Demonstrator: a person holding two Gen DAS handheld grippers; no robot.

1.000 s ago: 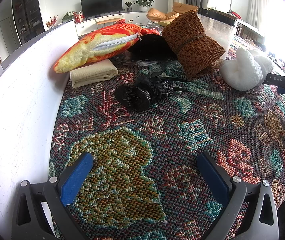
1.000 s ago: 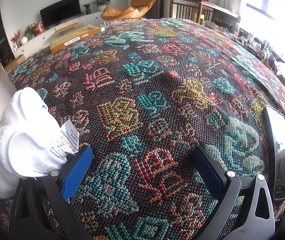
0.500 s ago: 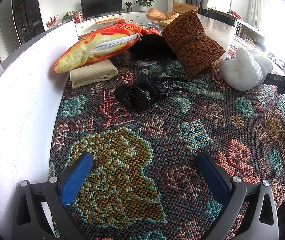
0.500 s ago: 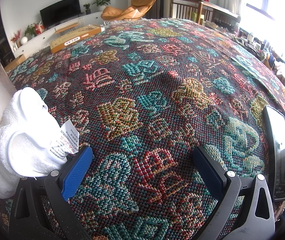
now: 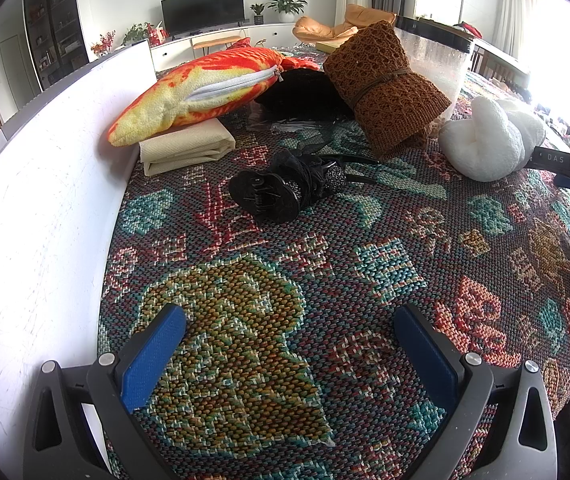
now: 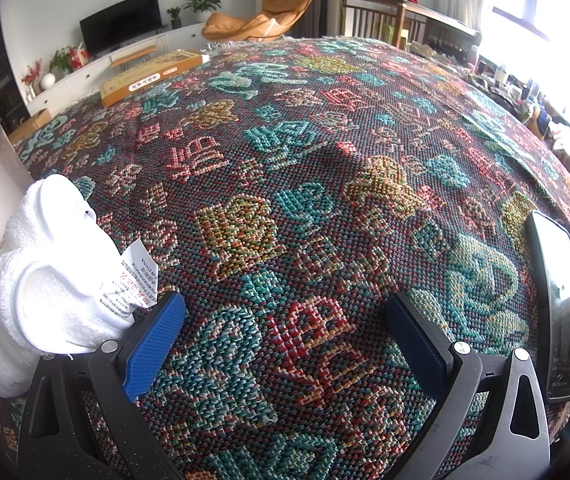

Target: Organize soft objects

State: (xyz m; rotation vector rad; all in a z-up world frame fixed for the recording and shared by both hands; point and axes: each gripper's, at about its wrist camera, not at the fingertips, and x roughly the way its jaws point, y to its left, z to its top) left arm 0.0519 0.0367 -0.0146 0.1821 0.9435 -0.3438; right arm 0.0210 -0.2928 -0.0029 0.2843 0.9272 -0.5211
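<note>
We are reading "DAS" on the black arm [image 5: 556, 157] at three o'clock. We are seeing "IN CHINA" on the white towel's tag [image 6: 134, 284] at nine o'clock; its other print is too small to read.

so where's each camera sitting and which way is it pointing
Left wrist: low over the patterned cloth, facing the fish pillow, brown knit and black clip; open left gripper shows.
Right wrist: low, facing bare cloth and a phone; open right gripper shows.
Shared: the white plush.

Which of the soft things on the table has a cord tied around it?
The brown knitted bundle, leaning against the clear plastic bin; it alone has a thin cord wrapped around its middle.
</note>
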